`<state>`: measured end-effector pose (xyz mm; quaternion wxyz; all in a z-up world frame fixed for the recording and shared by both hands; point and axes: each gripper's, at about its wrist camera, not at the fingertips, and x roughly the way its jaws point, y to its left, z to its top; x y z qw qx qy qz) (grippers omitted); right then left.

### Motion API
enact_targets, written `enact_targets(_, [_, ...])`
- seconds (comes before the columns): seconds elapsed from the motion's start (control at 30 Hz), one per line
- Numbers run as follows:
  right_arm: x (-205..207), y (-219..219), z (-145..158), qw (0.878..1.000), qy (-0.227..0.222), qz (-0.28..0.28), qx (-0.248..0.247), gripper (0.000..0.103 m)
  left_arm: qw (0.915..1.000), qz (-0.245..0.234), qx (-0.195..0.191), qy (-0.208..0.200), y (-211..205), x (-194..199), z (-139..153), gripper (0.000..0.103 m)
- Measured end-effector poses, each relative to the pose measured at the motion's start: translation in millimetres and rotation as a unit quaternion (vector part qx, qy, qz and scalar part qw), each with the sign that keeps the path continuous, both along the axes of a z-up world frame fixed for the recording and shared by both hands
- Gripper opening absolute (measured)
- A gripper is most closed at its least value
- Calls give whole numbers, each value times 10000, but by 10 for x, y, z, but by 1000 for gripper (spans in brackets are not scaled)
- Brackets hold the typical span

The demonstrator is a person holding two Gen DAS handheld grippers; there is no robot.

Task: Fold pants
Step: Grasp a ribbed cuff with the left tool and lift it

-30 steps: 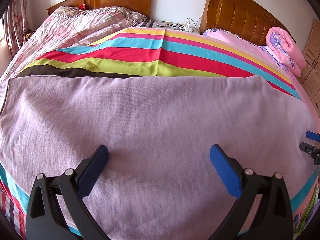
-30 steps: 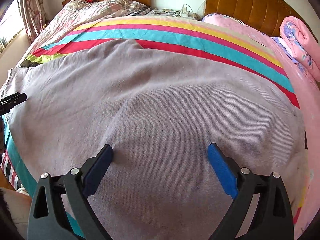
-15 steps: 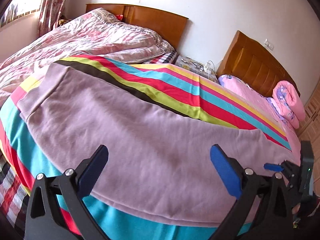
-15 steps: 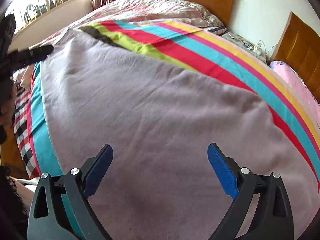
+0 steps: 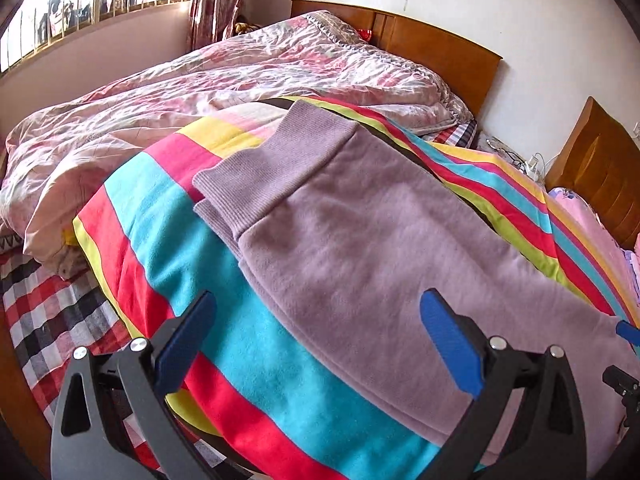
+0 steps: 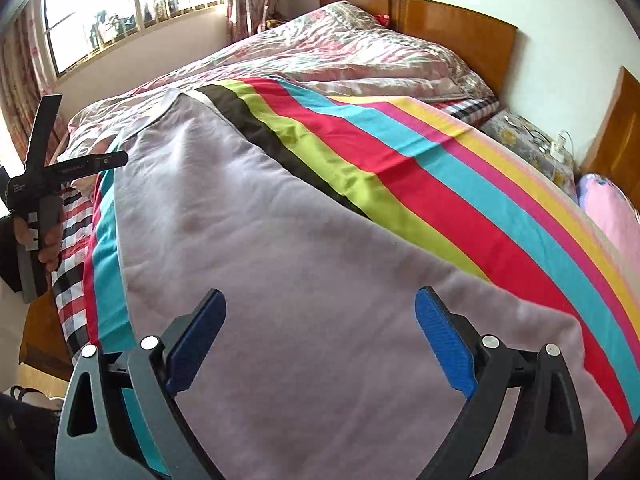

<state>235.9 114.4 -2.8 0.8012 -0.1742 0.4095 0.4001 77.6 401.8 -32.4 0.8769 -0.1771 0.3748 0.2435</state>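
The pants (image 5: 360, 248) lie flat on the striped blanket (image 5: 248, 344) that covers the near side of the bed, already doubled leg on leg, to judge from the two ribbed cuffs (image 5: 264, 172) stacked one on the other at the far left end. Their long axis runs across the bed's near edge, from those cuffs on the left towards the waist on the right, which neither view shows fully. The left gripper (image 5: 320, 344) hovers low over the blanket's edge with its blue fingers (image 5: 448, 344) spread wide and nothing between them; the pants' near hem passes between and just ahead of them, and the cuffs lie forward and to the left. The right gripper (image 6: 320, 340) hangs above the broad middle of the pants, its fingers (image 6: 440, 344) likewise spread and empty, looking along the cloth towards the cuff end. In the right view the left gripper (image 6: 60, 168) shows at the far left, held in the person's hand (image 6: 44, 236), just beside the cuff end of the pants. So the left is clearly the nearer one to the cuffs, while the right is placed for the waist side. The fold that remains looks to be end over end along the long axis: the likely next move is for the left fingers to drop onto the cuffs and pinch both layers, which calls for a reach forward and left. A pinch that catches only the top cuff would pull the layers apart.
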Motion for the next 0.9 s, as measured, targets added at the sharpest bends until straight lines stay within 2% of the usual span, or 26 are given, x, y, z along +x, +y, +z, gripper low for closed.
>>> enact_targets(0.1, [-39, 506, -54, 9985, 19, 550, 24, 92, 9999, 36, 121, 91, -39, 59, -15, 102])
enact_targets(0.2, [-102, 796, -207, 9968, 5, 783, -163, 92, 9999, 48, 19, 125, 21, 61, -64, 102])
enact_targets(0.23, [-115, 830, -271, 9967, 31, 783, -200, 92, 9998, 14, -173, 16, 69, 22, -70, 102])
enact_targets(0.27, [-121, 839, -345, 9968, 104, 761, -231, 92, 9982, -49, -558, -224, 151, -37, -83, 102])
enact_targets(0.3, [-103, 834, -419, 9971, 213, 694, -239, 92, 9920, -120, -1116, -578, 261, -112, -99, 102])
enact_targets(0.33, [-85, 807, -463, 9976, 253, 635, -132, 93, 9799, -175, -1729, -981, 380, -187, -132, 101])
enact_targets(0.37, [-90, 785, -459, 9978, 198, 635, -22, 93, 9642, -199, -2273, -1351, 498, -253, -170, 99])
enact_targets(0.4, [-86, 788, -461, 9977, 200, 641, -34, 93, 9512, -192, -2619, -1622, 587, -303, -199, 98])
enact_targets(0.43, [-85, 805, -466, 9977, 191, 644, -45, 93, 9440, -178, -2778, -1774, 648, -330, -209, 92])
enact_targets(0.47, [-92, 817, -471, 9977, 168, 652, -59, 94, 9426, -158, -2794, -1820, 684, -336, -209, 87])
enact_targets(0.53, [-113, 844, -481, 9974, 138, 702, -112, 97, 9457, -107, -2722, -1772, 709, -314, -208, 82])
enact_targets(0.63, [-125, 853, -493, 9972, 146, 724, -119, 99, 9468, 40, -2788, -1608, 746, -268, -293, 81])
enact_targets(0.73, [-126, 840, -495, 9972, 164, 725, -95, 99, 9433, 203, -3027, -1350, 795, -252, -456, 81])
enact_targets(0.83, [-128, 844, -497, 9972, 157, 723, -101, 99, 9370, 272, -3169, -1445, 823, -259, -507, 80])
enact_targets(0.9, [-125, 844, -496, 9972, 159, 726, -103, 99, 9313, 153, -3292, -1552, 873, -196, -494, 63])
